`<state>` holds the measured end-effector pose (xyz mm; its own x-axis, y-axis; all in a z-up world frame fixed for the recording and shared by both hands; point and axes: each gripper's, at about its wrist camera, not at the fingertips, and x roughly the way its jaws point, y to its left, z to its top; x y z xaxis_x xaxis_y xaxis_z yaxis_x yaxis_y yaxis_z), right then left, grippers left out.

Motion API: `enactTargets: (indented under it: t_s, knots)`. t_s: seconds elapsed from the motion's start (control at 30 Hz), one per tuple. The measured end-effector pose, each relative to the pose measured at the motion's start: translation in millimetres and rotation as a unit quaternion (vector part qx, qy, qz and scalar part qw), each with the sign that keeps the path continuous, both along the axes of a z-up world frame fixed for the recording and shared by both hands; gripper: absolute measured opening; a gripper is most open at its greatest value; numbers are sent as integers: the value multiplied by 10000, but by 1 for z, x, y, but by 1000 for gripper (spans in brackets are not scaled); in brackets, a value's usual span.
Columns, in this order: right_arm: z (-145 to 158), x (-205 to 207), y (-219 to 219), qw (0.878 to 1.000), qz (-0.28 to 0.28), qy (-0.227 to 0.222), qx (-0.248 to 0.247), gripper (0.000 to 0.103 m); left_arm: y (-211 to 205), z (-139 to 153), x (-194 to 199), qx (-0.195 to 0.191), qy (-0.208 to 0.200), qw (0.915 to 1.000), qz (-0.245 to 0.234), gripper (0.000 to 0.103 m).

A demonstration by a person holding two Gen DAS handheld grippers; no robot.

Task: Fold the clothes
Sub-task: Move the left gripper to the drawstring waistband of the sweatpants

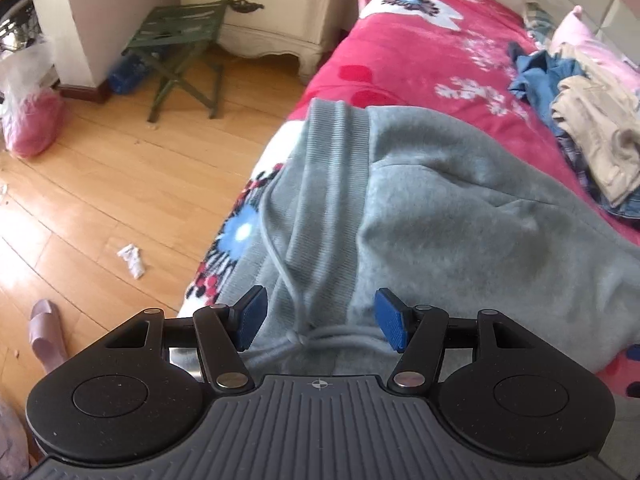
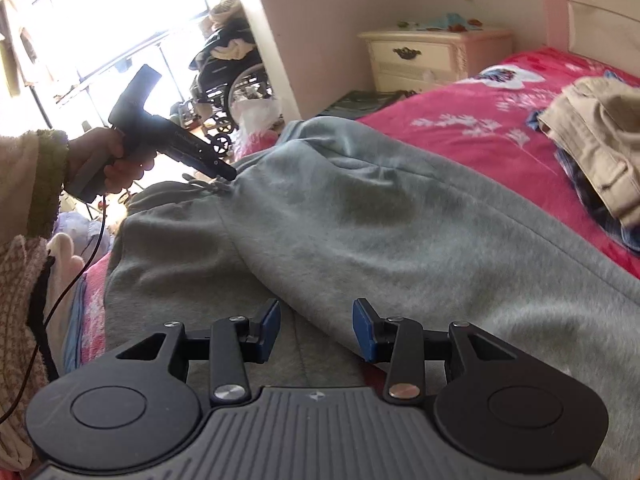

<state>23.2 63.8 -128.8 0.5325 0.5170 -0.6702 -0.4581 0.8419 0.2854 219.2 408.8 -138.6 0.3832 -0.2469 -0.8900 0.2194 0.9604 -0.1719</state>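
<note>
Both hand-held grippers, left gripper (image 1: 316, 318) and right gripper (image 2: 316, 330), hover with jaws apart, gripping nothing, over grey sweatpants (image 1: 440, 220) spread on the red bedspread (image 1: 400, 60), so folding seems barely begun, with other clothes (image 1: 592, 132) waiting.

Bare red bedspread (image 1: 416, 60) lies open beyond the grey sweatpants (image 1: 440, 208), though a heap of clothes (image 1: 584, 128) blocks its far side
</note>
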Motion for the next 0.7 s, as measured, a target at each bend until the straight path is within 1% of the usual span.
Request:
enactTargets:
  t_s: [0.07, 0.27, 0.33, 0.43, 0.5, 0.57, 0.7]
  knots:
    - [-2, 0, -5, 10000, -57, 54, 29, 43, 4, -4, 3, -121, 73, 9997, 198, 60]
    - [-8, -1, -17, 9997, -142, 182, 5, 43, 7, -7, 5, -375, 108, 9989, 248, 58]
    - [-9, -1, -19, 9997, -155, 192, 16, 43, 13, -6, 5, -602, 102, 9977, 287, 57]
    - [-9, -1, -20, 9997, -165, 197, 51, 43, 26, -3, 5, -1024, 117, 9939, 381, 52]
    - [-9, 0, -19, 9997, -150, 185, 54, 43, 32, 0, 3, -1172, 114, 9925, 337, 50]
    - [-8, 1, -17, 9997, -142, 168, 52, 43, 34, 1, 2, -1220, 63, 9921, 272, 46]
    - [-9, 4, -14, 9997, -139, 166, 62, 43, 40, 6, 0, -1627, -88, 9862, 284, 42]
